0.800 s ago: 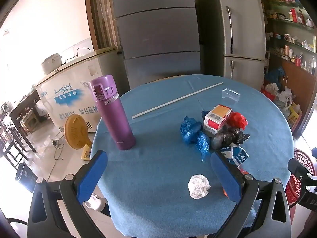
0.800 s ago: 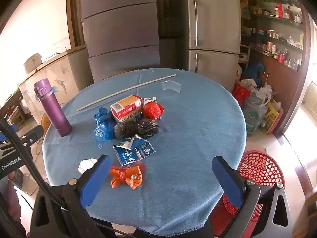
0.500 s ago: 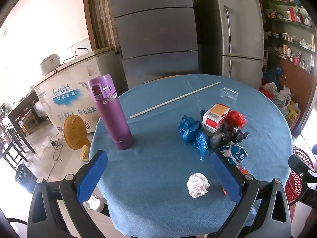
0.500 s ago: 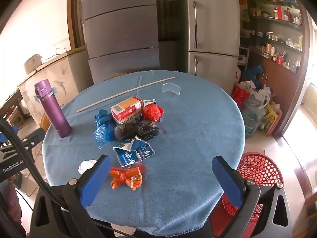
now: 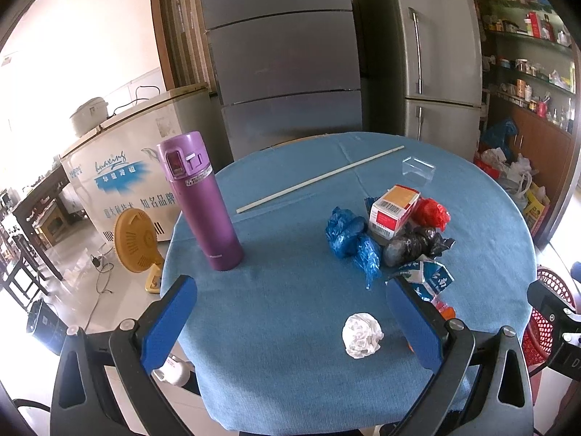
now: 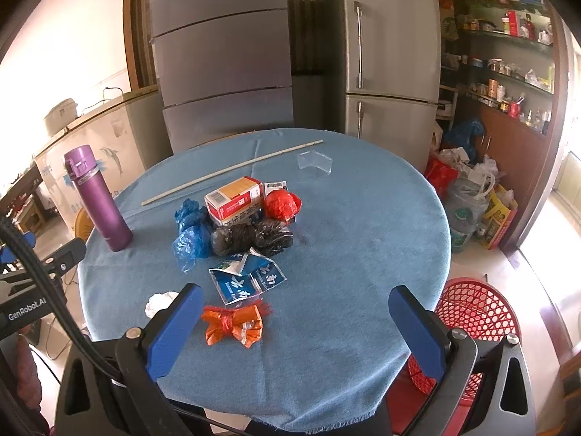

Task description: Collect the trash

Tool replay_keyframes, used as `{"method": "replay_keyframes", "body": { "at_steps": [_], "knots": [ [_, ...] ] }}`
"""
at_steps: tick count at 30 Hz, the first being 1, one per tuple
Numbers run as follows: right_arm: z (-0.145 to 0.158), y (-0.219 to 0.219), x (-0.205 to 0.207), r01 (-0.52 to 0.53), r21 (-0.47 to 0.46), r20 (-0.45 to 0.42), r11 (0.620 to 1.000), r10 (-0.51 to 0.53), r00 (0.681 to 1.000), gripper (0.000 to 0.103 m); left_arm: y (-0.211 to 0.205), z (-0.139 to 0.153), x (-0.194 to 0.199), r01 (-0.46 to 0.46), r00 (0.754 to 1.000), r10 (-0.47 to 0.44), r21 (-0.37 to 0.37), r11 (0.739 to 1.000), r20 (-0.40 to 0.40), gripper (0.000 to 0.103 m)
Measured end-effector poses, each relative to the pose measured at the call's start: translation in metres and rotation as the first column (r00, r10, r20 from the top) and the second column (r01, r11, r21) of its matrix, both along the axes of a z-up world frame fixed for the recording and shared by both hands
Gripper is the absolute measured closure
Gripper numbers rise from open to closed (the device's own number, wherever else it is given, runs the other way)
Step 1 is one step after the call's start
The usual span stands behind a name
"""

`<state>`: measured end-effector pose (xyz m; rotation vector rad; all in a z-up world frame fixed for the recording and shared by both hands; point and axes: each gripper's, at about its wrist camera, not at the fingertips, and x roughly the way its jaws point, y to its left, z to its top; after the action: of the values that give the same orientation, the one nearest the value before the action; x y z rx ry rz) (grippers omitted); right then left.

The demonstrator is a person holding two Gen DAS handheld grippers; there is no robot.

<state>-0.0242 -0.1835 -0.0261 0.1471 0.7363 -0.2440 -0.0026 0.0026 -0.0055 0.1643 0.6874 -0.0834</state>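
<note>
Trash lies clustered on a round table with a blue cloth (image 6: 356,254): a blue plastic bag (image 6: 190,229), an orange and red carton (image 6: 234,198), a red bag (image 6: 281,205), a black bag (image 6: 250,238), a flattened blue milk carton (image 6: 247,278), an orange wrapper (image 6: 232,325) and a white paper ball (image 5: 361,334). My left gripper (image 5: 290,312) hovers open above the near table edge, the paper ball between its fingers' lines but farther off. My right gripper (image 6: 296,321) is open too, with the orange wrapper just inside its left finger (image 6: 174,330). Neither holds anything.
A purple flask (image 5: 201,200) stands at the table's left. A long pale stick (image 5: 319,180) and a clear plastic box (image 5: 417,169) lie at the back. A red mesh basket (image 6: 468,312) stands on the floor right of the table. Refrigerators and shelves are behind.
Both views have shifted only slightly; the table contents sit a little lower and nearer in the left wrist view. Nothing on the table has moved, and both grippers stay open.
</note>
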Motion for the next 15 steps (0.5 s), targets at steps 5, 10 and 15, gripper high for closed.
{"method": "replay_keyframes", "body": {
  "at_steps": [5,10,15],
  "knots": [
    [0.0003,0.0005,0.0000,0.001,-0.028,0.036,1.000,0.000,0.999,0.000,-0.0003,-0.0004,-0.0004,0.000,1.000,0.000,0.012,1.000,0.012,0.000],
    [-0.0009,-0.0003,0.0016,-0.003,-0.024,0.014,1.000,0.003,1.000,0.000,0.0001,-0.0016,-0.0008,0.001,1.000,-0.002,0.020,1.000,0.030,0.000],
    [-0.0083,-0.0029,0.0070,-0.019,0.028,-0.011,0.999,0.020,1.000,0.000,0.0029,-0.0094,0.0089,0.010,1.000,-0.010,0.036,0.999,-0.001,0.000]
  ]
}}
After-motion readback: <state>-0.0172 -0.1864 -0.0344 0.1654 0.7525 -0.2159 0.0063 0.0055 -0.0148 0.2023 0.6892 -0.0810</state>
